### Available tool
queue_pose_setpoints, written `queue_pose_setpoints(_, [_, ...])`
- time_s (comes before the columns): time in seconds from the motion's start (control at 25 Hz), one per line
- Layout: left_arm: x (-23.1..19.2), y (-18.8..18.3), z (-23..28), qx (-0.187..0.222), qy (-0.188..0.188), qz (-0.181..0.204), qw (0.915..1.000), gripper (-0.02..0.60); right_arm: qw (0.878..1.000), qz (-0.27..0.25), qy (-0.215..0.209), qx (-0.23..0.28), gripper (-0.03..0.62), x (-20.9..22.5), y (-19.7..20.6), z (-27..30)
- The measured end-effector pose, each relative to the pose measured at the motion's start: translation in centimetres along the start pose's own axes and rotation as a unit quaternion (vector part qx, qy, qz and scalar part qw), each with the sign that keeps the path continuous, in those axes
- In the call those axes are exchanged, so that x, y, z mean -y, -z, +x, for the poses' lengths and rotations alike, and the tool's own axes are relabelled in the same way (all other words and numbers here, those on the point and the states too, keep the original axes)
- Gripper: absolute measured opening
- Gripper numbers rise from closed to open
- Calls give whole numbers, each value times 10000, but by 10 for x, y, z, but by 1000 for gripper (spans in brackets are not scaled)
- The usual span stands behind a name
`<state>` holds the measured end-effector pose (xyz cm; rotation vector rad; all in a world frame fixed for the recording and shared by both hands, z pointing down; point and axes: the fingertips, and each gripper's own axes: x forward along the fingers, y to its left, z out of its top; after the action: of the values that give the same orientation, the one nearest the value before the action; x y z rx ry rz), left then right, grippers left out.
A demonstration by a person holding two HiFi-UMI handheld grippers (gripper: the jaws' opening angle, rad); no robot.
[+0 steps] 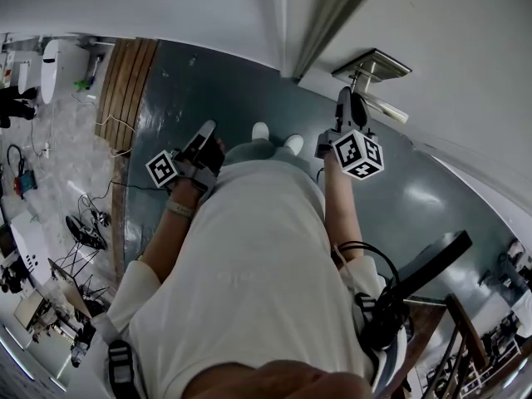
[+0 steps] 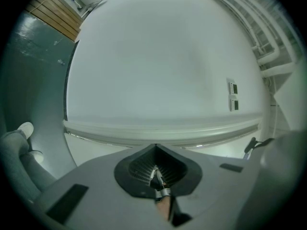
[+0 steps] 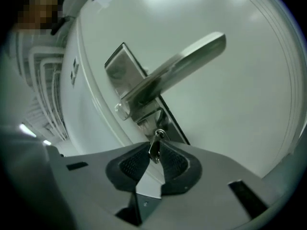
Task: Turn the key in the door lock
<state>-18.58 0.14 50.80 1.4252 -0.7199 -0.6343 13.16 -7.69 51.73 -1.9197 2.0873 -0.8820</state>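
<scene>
Key [image 3: 154, 152] in lock [image 3: 147, 119], right gripper [image 3: 155, 146] clamping it.

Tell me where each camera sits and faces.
Head view: on the head, facing down: shirt, shoes, left tool, right tool.
Left gripper view: on that tool, shut on a small metal piece, facing a white wall; one shoe.
Right gripper view: on that tool, shut on the key, facing the lock.
Head and right gripper views share the door handle.
</scene>
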Motion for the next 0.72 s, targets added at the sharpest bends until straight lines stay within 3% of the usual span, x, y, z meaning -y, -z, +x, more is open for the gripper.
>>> queue_pose_setpoints(0.12, [-1,0,0,-5,-6,-10,10000,8,9970,768,-125,5,71,2,0,-1])
queue_pose_setpoints(0.24, [-1,0,0,-7,-6,-26,10000,8,9863,1613,-345,13,71,2,0,-1])
queue_pose_setpoints(0.44, [-1,0,0,8,-1,-51,10000,8,9516,3027,-521,-50,72,5,5,-2])
queue_pose_setpoints(0.6, [-3,-2,-1,35,-2,-58,10000,8,9284,3651,-696,-45,72,9,7,-1])
queue_pose_setpoints(0.72, [-4,-2,-1,50,-5,-71,10000,8,9014,4231,-921,12,75,11,8,1])
